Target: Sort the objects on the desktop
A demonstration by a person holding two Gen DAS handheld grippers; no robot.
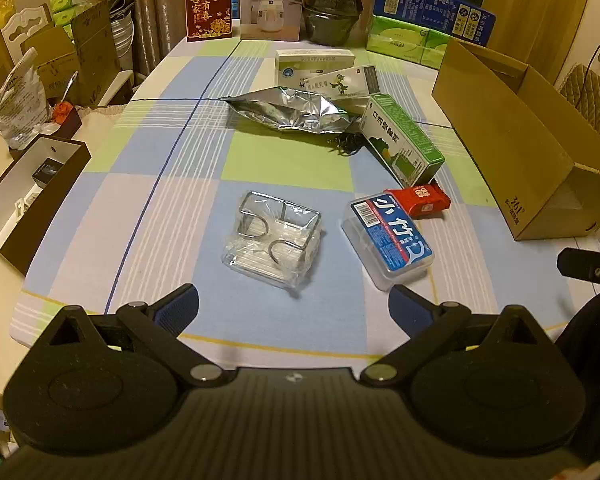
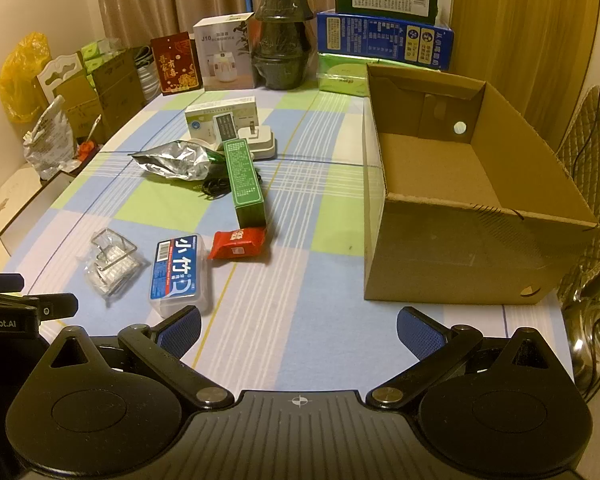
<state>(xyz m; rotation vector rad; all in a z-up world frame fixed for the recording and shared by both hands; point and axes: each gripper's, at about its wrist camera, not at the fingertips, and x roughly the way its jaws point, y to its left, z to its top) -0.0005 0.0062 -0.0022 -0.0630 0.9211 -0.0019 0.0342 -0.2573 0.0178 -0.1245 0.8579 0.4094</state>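
Note:
On the checked tablecloth lie a clear bag of metal hooks [image 1: 274, 238] [image 2: 110, 264], a clear box with a blue label [image 1: 388, 236] [image 2: 180, 272], a red packet [image 1: 420, 200] [image 2: 238, 244], a green carton [image 1: 402, 140] [image 2: 244, 182], a silver foil pouch [image 1: 292, 110] [image 2: 172, 160] and white medicine boxes [image 1: 316, 66] [image 2: 220, 118]. An open, empty cardboard box [image 2: 460, 200] [image 1: 512, 140] stands on the right. My left gripper [image 1: 294, 306] hovers open just short of the hook bag. My right gripper [image 2: 298, 330] is open above bare cloth, in front of the cardboard box.
At the far table edge stand a red card [image 1: 209, 6], a humidifier box [image 1: 271, 0], a dark wrapped pot [image 1: 332, 4] and stacked blue and green cartons [image 1: 432, 12]. An open dark-sided box [image 1: 28, 196] sits left of the table. A quilted chair [image 2: 588, 152] is at right.

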